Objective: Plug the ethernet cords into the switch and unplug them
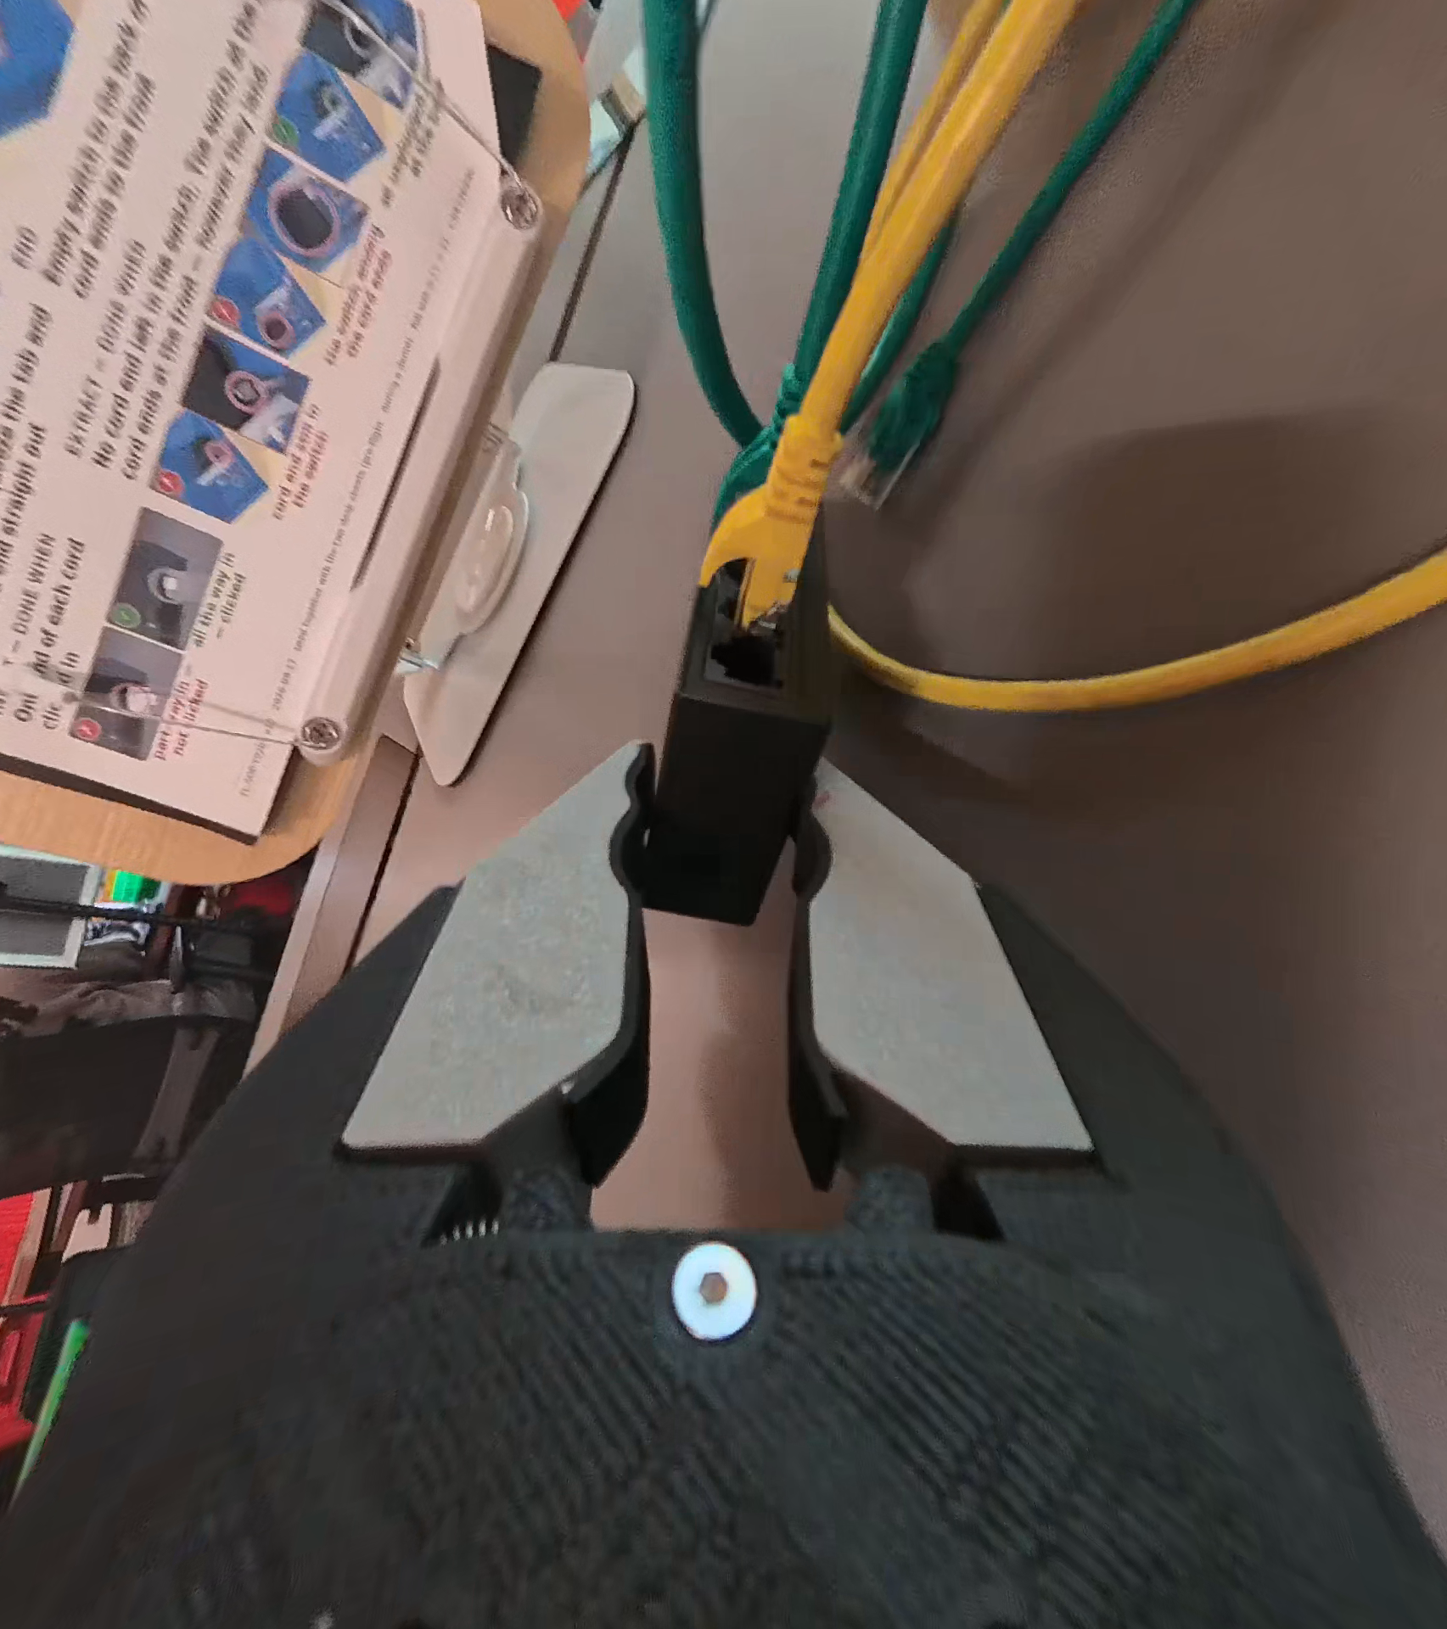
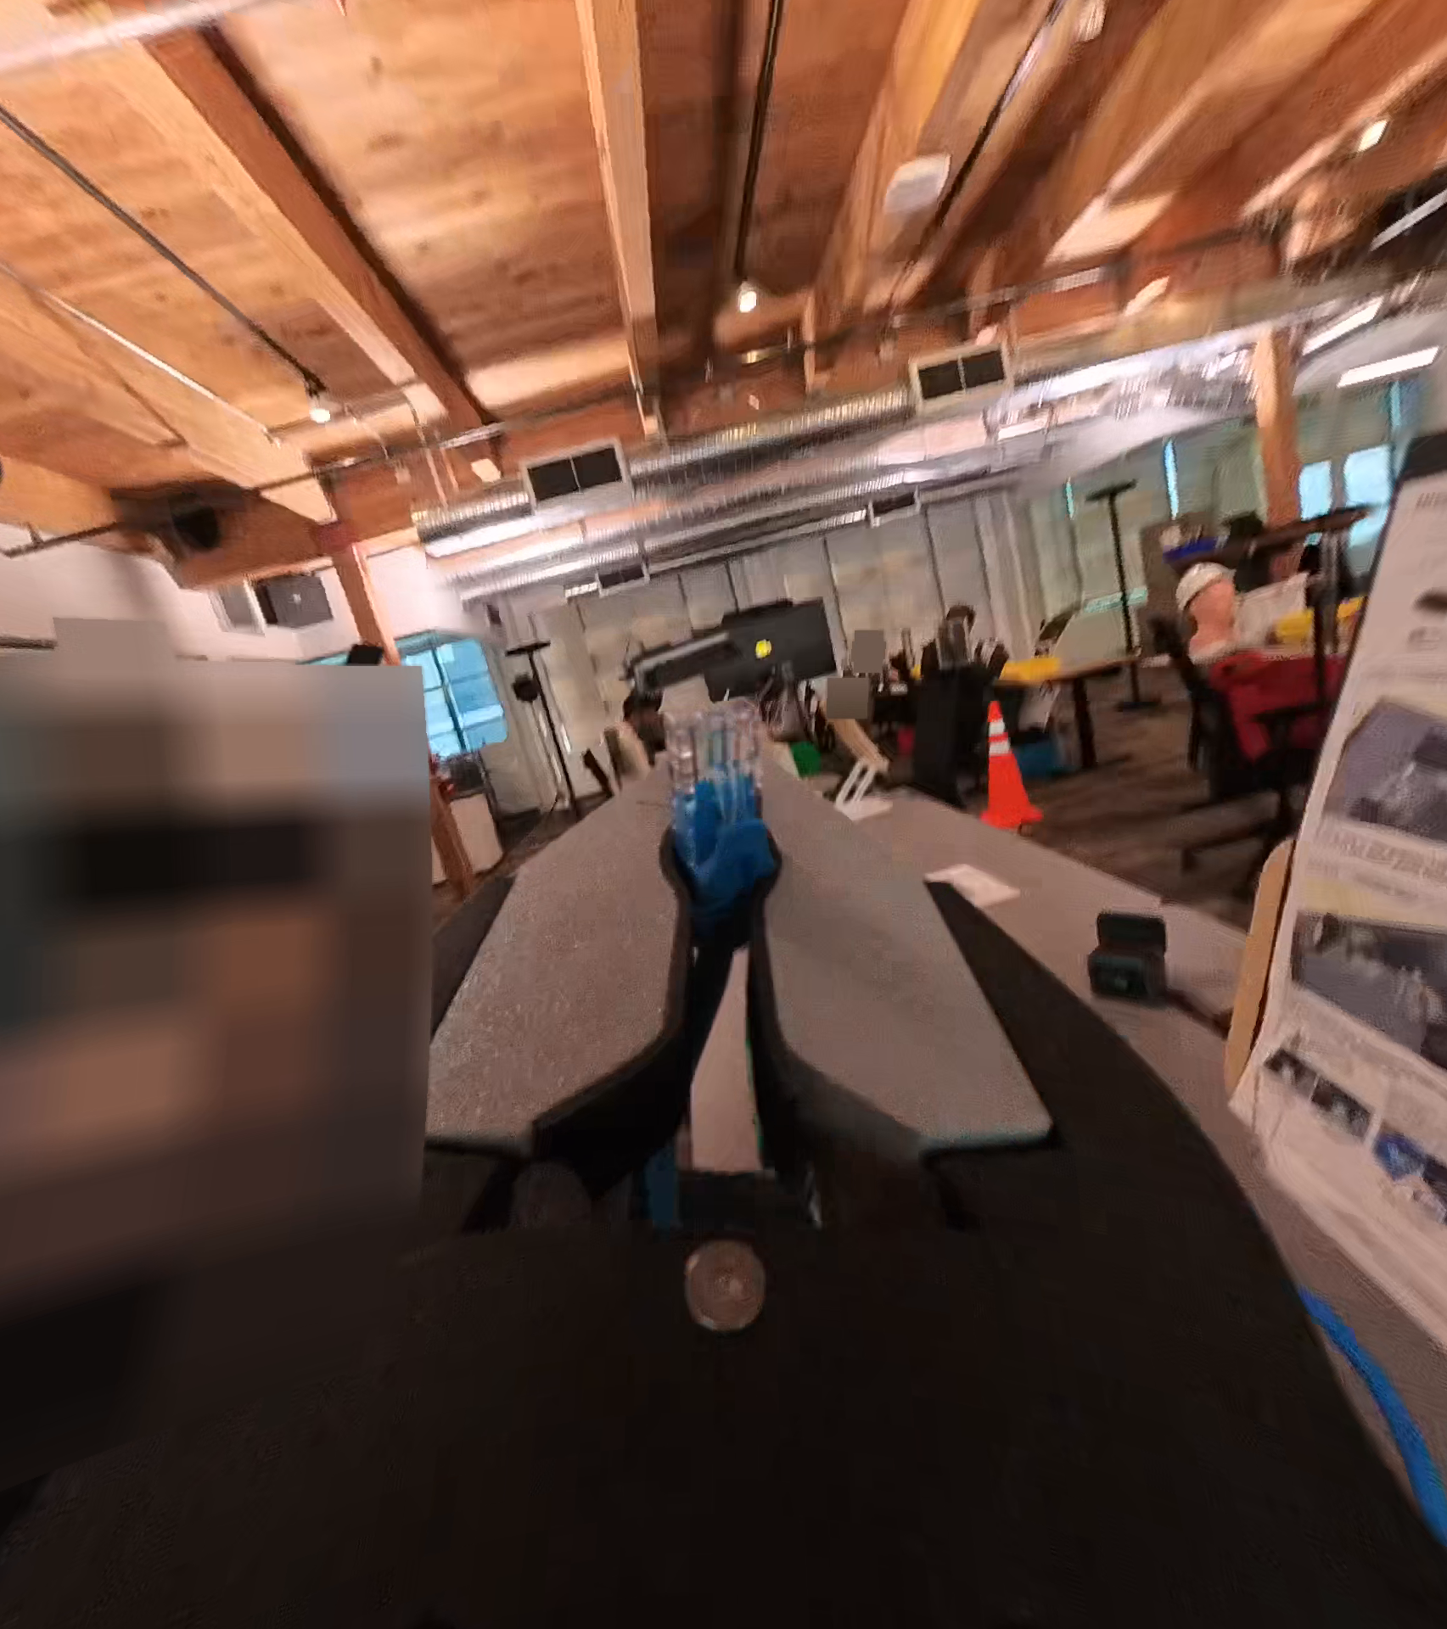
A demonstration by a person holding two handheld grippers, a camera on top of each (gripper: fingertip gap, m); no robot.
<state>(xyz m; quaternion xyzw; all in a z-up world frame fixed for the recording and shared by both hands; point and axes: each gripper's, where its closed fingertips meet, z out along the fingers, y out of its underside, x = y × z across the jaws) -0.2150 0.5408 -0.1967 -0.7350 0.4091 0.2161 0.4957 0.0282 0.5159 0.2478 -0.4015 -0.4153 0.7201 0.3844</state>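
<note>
**Switch in the left tongs, blue plug in the right**

Much of the right wrist view is blurred by motion, and a large mosaic patch covers its left side. Only the clear plug and blue boot of the blue cord (image 2: 715, 824) show between the fingers; a stretch of blue cable runs along the lower right edge, and it is hard to tell whether it is the same cord. The right tongs (image 2: 718, 868) are clamped on that boot, the plug pointing up and away toward the room.

In the left wrist view the left tongs (image 1: 724, 833) grip the lower end of the black switch (image 1: 746, 732), whose base is hidden between the fingers. A yellow cord (image 1: 777, 516) is seated in one port; the port below it is open and dark. A green cord (image 1: 905, 423) hangs just beside the yellow one with its clear plug free of the switch. Other green cable runs behind, cut off at the top edge.

The desk (image 1: 1187, 881) is a plain brown-grey surface. A printed instruction sheet (image 1: 199, 370) on a board stands at its edge, its pictures too soft to make out. Beyond lies a workshop with a wooden beam ceiling (image 2: 437, 220), silver ducting, an orange traffic cone (image 2: 1006, 771) and distant desks.
</note>
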